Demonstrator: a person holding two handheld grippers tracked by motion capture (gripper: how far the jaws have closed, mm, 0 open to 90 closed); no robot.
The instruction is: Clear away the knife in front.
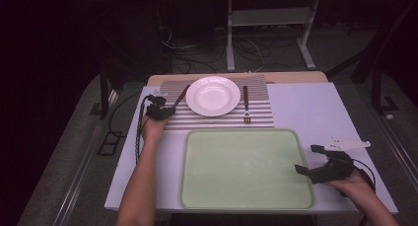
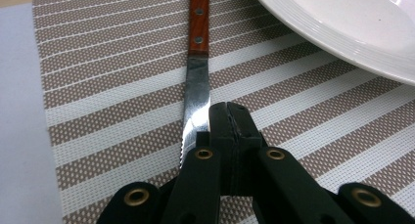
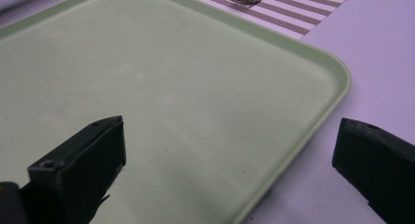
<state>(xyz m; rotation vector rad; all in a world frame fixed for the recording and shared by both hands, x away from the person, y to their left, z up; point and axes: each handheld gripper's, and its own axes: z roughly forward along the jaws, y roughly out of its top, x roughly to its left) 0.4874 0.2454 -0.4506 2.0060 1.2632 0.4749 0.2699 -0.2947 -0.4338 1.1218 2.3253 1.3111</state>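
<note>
Knife [image 1: 180,97] lies on the striped placemat [image 1: 256,118] at about nine o'clock of the white plate [image 1: 213,95], wooden handle pointing away from the person; the plate is bare. In the high view the left gripper [image 1: 165,109] sits at the knife's near end, and a fork [image 1: 246,104] lies at the plate's three o'clock. A pale green tray [image 1: 246,204] with nothing in it takes the near middle of the desk [image 1: 305,102]; the right gripper [image 1: 309,159] hovers at the tray's three o'clock edge. Beyond the desk, cables and a white frame stand on a dark floor.

In the left gripper view the fingers [image 2: 230,131] are clenched together with nothing between them, just beside the blade [image 2: 195,106]; I cannot tell whether they touch it.

In the right gripper view the fingers [image 3: 83,165] stand released, wide apart, over the tray's [image 3: 313,67] corner.
</note>
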